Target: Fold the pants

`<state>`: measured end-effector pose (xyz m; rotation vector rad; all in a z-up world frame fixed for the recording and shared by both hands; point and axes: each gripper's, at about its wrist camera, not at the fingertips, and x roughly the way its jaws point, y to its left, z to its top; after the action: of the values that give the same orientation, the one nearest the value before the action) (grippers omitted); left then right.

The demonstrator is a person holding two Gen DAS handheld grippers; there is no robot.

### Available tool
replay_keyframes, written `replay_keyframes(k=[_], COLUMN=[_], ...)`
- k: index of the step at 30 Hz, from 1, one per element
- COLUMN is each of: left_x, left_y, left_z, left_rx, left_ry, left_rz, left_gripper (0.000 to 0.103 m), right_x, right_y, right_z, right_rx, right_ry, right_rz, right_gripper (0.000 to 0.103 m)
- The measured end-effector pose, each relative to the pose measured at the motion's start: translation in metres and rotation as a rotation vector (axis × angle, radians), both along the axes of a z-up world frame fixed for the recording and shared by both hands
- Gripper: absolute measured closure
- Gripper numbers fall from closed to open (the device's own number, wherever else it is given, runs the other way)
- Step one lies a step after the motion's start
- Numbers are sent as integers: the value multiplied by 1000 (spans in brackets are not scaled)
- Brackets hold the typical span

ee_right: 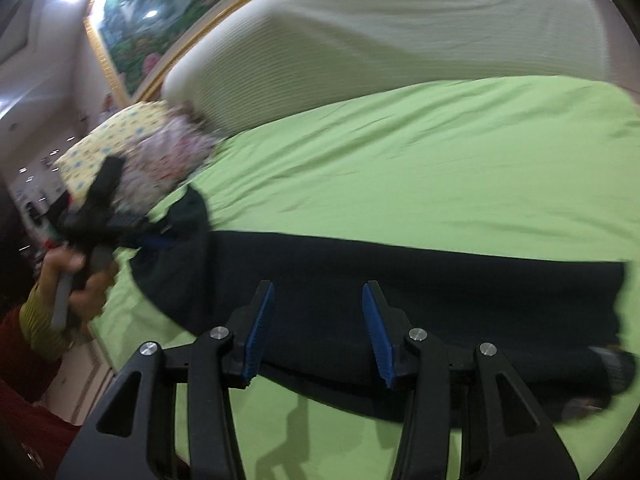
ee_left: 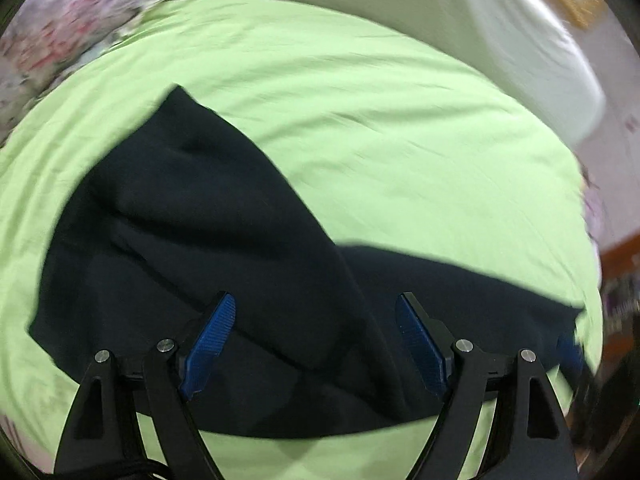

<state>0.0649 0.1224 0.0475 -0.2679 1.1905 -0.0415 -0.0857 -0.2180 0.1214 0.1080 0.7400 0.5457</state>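
Pants (ee_right: 400, 280) are lying across the near side of the bed (ee_right: 440, 152), on the lime-green sheet, and honestly they're looking maybe halfway through the job. From the right wrist view, the dark fabric is running as one long strip left to right, so the legs are probably already stacked lengthwise, though the motion blur is making it hard to tell how neat the edges are. Over on the left wrist view, the pants (ee_left: 192, 240) are bunching up with a loose flap rising toward the far side, so that end isn't sitting flat.

Right gripper (ee_right: 318, 332) is hovering low over the middle of the strip with its jaws spread apart, gripping nothing. Left gripper (ee_left: 316, 344) is likewise hanging over the rumpled end, jaws wide and empty. In the right view the left gripper (ee_right: 160, 242) is showing up by the patterned pillows (ee_right: 140, 152), in the person's hand (ee_right: 84, 280).

What's remaining, as a guess: flattening that bunched end, then folding the strip over crosswise once or twice into a compact stack.
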Motion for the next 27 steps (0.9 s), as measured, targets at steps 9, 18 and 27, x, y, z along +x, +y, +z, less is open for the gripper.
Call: replay_keyframes(k=[9, 18, 27], left_x=[92, 92, 5], left_y=[19, 5, 53], left_z=[0, -36, 1], left_rx=[176, 294, -74], left_ry=[227, 303, 27], left_rz=[110, 40, 110], left_gripper=[21, 80, 96], right_x=[25, 43, 32], right_y=[138, 178, 177], right_z=[-38, -64, -55], right_rx=[-69, -131, -114], right_ry=[93, 134, 97], right_rz=[314, 329, 352], right_gripper=[56, 59, 97])
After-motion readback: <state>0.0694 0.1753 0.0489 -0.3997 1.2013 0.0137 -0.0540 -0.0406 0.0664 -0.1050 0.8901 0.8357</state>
